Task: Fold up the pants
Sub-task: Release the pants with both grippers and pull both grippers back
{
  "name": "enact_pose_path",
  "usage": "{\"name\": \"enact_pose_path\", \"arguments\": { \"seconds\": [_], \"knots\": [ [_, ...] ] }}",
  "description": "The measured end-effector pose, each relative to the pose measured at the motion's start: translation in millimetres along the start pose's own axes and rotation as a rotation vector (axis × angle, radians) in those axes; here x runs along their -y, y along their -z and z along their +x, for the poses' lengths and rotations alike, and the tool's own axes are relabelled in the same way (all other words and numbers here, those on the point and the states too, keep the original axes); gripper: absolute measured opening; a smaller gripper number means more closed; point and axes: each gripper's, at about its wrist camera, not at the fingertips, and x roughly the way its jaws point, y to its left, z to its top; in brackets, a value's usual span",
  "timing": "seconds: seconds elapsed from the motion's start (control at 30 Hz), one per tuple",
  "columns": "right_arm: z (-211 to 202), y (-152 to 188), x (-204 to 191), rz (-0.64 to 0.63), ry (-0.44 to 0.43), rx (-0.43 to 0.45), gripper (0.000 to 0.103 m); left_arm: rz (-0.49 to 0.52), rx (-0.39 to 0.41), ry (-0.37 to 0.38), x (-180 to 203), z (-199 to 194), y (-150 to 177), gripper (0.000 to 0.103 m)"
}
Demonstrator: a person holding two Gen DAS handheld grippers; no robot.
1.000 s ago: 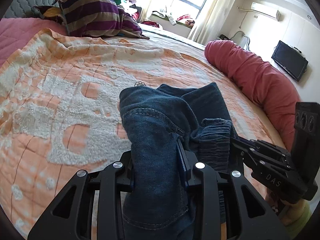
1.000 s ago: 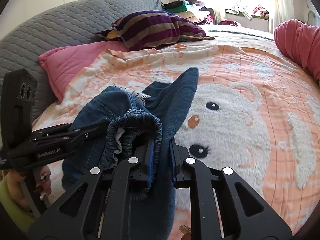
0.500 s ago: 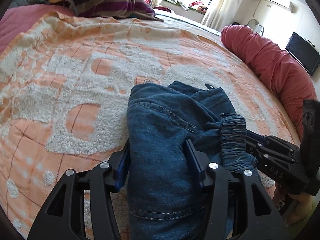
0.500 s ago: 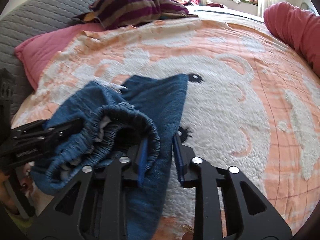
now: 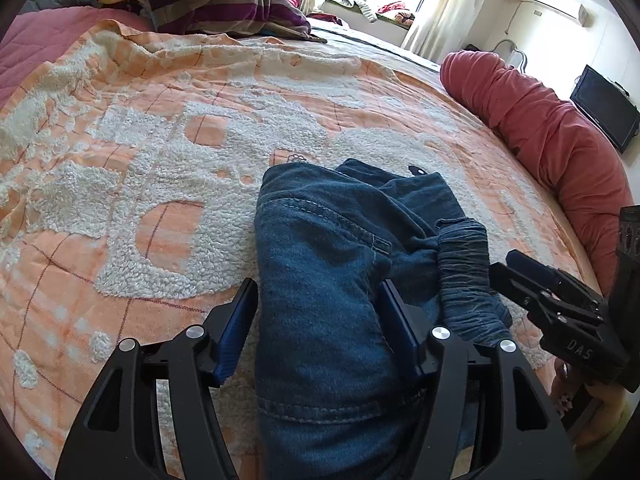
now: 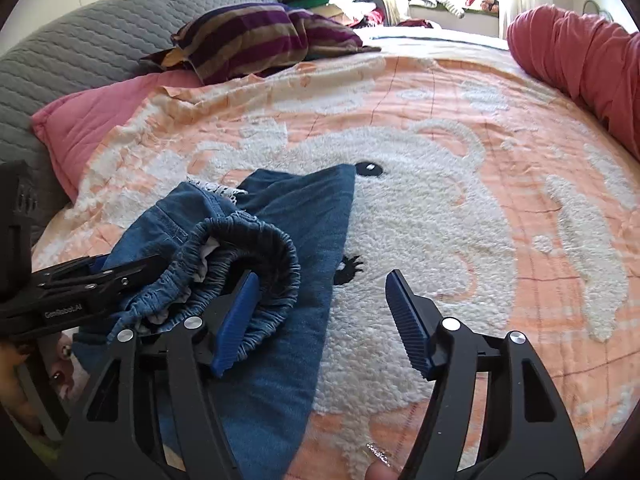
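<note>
Both grippers' jaws are opening: left gripper (image 5: 316, 320) straddles the jeans (image 5: 328, 280) loosely; right gripper (image 6: 320, 312) released, beside their waistband (image 6: 256, 240), bottom centre.

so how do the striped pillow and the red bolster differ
The striped pillow is purple and tan in bands; the red bolster is one plain colour. The pillow is a squat, slumped cushion; the bolster is a long, wrinkled roll. The pillow lies by the grey headboard, the bolster along the bed's right edge. Both are soft bedding, away from the jeans.

An orange bear blanket (image 6: 460, 208) covers the bed, striped pillow (image 6: 256, 40) and red bolster (image 5: 560, 148) beside.
</note>
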Motion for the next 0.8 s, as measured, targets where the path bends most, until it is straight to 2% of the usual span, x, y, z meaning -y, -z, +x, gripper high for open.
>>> {"name": "enact_pose_path", "arguments": {
  "seconds": [0.13,0.2,0.27,0.4,0.63,0.8],
  "knots": [
    [-13,-1,6,0.014,0.001,0.04,0.071,0.007,0.011,0.007,3,-9,1,0.069],
    [-22,-2,7,0.019,-0.004,0.069,0.079,0.011,0.023,0.015,4,-16,1,0.083],
    [-31,-3,7,0.015,-0.006,0.098,0.088,0.023,0.046,0.013,6,-25,1,0.089],
    [-52,-3,1,-0.008,0.002,0.156,0.094,0.047,0.084,0.0,11,-46,4,0.098],
    [-94,15,-12,-0.059,0.014,0.195,0.094,0.056,0.138,-0.031,13,-87,18,0.098],
    [-121,31,-24,-0.093,0.006,0.209,0.094,0.068,0.162,-0.057,17,-112,41,0.098]
  ]
}}
